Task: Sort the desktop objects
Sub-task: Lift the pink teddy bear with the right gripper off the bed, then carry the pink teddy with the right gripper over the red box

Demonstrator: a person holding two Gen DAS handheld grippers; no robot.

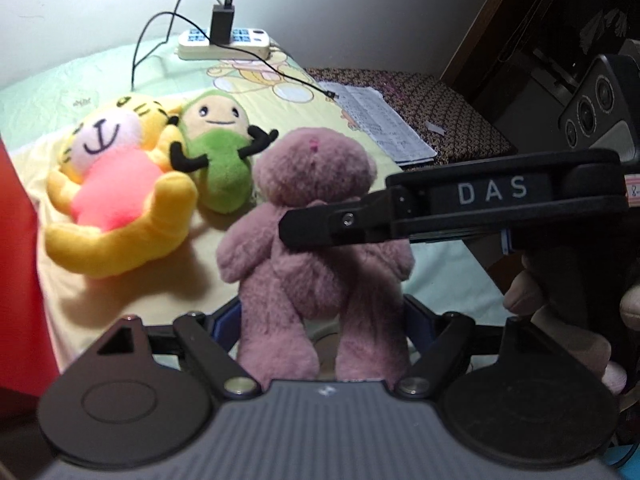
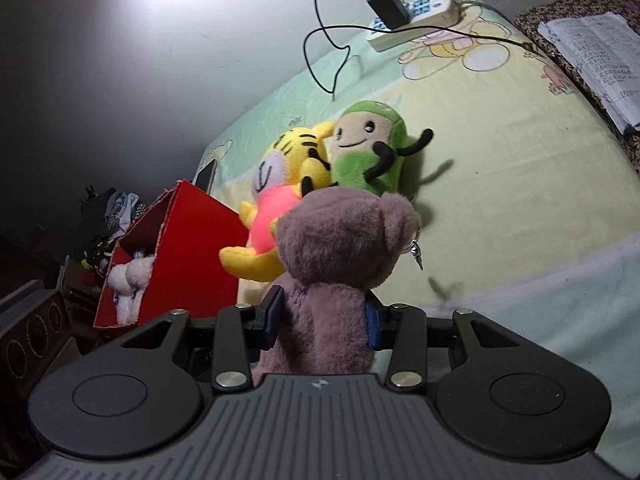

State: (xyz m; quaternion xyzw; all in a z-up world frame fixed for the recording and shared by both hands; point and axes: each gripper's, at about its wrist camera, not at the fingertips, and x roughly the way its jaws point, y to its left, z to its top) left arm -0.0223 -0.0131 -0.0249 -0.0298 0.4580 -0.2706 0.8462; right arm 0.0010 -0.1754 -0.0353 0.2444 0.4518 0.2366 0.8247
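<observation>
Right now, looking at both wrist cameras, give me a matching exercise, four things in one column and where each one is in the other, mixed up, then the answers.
Things:
1. purple teddy bear
2. white plush toy
3. black charger
4. green plush toy

Places:
A. plugged into the white power strip
B. inside the red box
C. held between the right gripper fingers
D. lying on the bedsheet beside the yellow tiger plush

Pairs: 1-C, 2-B, 3-A, 4-D

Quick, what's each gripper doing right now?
Left gripper: closed on the purple teddy bear.
Right gripper: closed on the same bear.
</observation>
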